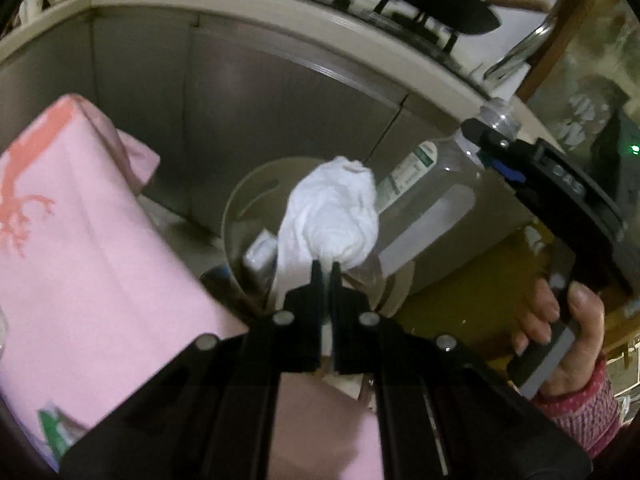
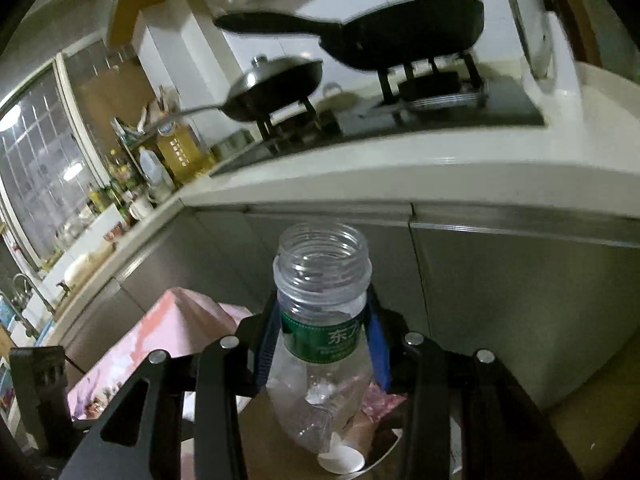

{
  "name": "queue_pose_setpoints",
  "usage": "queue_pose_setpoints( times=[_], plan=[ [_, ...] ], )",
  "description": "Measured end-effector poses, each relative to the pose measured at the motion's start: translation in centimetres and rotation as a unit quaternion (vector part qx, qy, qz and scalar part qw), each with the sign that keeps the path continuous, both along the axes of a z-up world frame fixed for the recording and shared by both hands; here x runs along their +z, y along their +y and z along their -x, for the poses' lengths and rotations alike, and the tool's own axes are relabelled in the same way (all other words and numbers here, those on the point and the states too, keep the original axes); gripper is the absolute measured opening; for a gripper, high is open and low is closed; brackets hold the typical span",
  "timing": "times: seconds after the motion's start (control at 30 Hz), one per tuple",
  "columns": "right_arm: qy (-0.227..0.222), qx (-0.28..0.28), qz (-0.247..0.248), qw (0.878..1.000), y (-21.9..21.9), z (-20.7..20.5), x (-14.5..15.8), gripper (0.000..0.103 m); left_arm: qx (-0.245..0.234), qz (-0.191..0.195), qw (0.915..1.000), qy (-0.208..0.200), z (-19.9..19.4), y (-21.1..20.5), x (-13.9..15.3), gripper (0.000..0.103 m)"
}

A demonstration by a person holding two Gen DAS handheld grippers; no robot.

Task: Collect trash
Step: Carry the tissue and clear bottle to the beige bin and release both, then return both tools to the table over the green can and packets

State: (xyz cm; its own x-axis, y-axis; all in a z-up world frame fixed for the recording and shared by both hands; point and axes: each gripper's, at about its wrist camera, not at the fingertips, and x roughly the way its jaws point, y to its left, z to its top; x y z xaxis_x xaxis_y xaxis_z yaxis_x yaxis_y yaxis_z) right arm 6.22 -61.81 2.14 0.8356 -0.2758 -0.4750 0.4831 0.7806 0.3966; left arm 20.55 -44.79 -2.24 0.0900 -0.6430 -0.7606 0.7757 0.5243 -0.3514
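Note:
My left gripper is shut on a crumpled white tissue and holds it above a round beige trash bin on the floor. My right gripper is shut on the neck of an uncapped clear plastic bottle with a green label. In the left wrist view the bottle hangs over the bin's right side, gripped by the right gripper. The bin holds some trash, including a grey wrapper.
A pink cloth-covered surface stands left of the bin. Grey cabinet doors and a white countertop with a stove and black pans are behind. A white cup lies below the bottle.

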Motion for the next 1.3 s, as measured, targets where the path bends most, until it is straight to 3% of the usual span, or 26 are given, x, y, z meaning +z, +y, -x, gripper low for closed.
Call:
queue_pose_setpoints(
  times=[0.13,0.27,0.37,0.5,0.7,0.9,1.1,1.3],
  plan=[
    [0.002,0.008,-0.034,0.999,-0.2,-1.1,-2.4,0.038,0.009,-0.028,0.9996,0.004,-0.8,-1.7,-2.3,0.008],
    [0.016,0.042,-0.083,0.996,0.4,-3.2,-4.4,0.038,0.037,-0.057,0.9977,0.011,-1.3,-1.8,-3.5,0.051],
    [0.054,0.063,-0.12,0.989,1.0,-5.3,-6.9,0.041,0.056,-0.049,0.9972,0.003,-1.8,-0.4,-2.8,0.066],
    [0.058,0.048,-0.121,0.99,1.5,-5.5,-7.6,0.055,0.076,-0.019,0.9969,0.007,-1.9,2.5,-0.7,0.066],
    [0.014,0.006,-0.087,0.996,1.6,-2.3,-4.0,0.056,0.094,0.038,0.9948,0.003,-0.3,7.7,2.9,0.066],
    [-0.052,0.007,-0.066,0.996,4.1,3.2,-0.1,0.056,0.121,0.067,0.9896,-0.038,3.0,15.8,5.5,0.066],
    [-0.055,0.059,-0.1,0.992,10.5,5.2,-1.5,0.056,0.191,0.027,0.9774,-0.086,5.5,24.5,5.0,0.066],
    [-0.039,0.132,-0.118,0.983,19.6,5.1,-3.6,0.056,0.274,-0.053,0.9498,-0.141,7.8,32.6,2.7,0.066]
  ],
)
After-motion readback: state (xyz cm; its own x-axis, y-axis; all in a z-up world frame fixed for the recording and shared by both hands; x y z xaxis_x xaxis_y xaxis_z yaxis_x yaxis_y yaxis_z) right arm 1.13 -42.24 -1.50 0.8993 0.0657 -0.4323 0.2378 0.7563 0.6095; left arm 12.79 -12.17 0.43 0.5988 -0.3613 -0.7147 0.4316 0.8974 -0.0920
